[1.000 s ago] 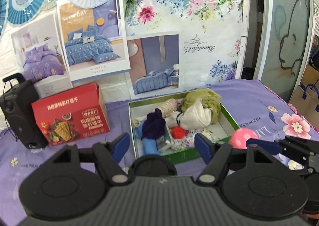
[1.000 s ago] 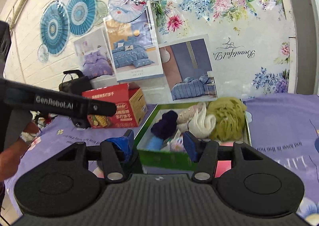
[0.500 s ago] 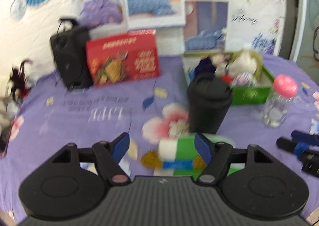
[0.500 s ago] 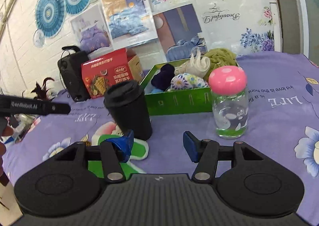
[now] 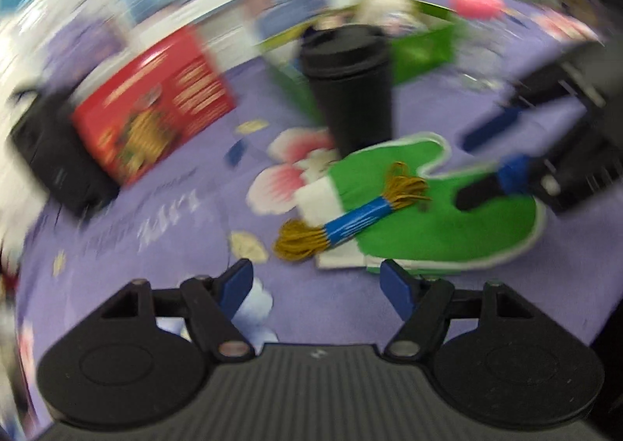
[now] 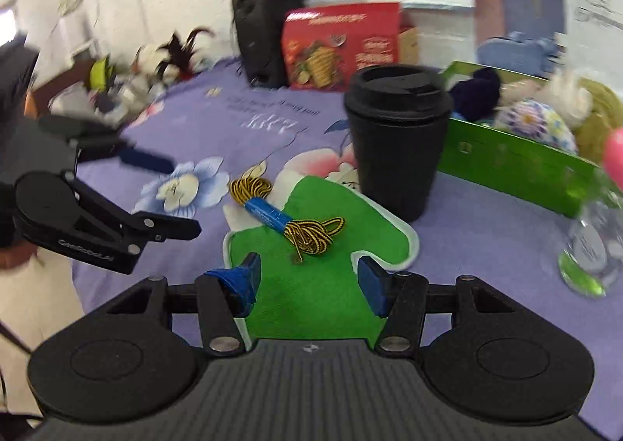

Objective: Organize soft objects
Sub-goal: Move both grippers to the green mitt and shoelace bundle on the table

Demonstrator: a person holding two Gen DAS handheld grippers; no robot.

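Observation:
A green mitten with white trim (image 5: 428,203) (image 6: 323,277) lies flat on the purple cloth. A bundle of yellow-black cord with a blue band (image 5: 350,219) (image 6: 280,219) lies across it. My left gripper (image 5: 315,285) is open and empty, just short of the cord and mitten. My right gripper (image 6: 307,277) is open and empty, low over the mitten's near part; it also shows in the left wrist view (image 5: 490,164). A green box (image 6: 514,160) at the back right holds several soft things: dark blue yarn, a floral ball, white and olive fluff.
A black lidded cup (image 6: 397,137) (image 5: 350,86) stands right behind the mitten. A red snack box (image 6: 342,43) and a black speaker (image 6: 264,32) stand at the back. A pink-capped glass jar (image 6: 592,230) stands on the right. The left wrist view is motion-blurred.
Both grippers have pulled back from the green box and dropped low toward the mitten and cord. Both stay open and empty.

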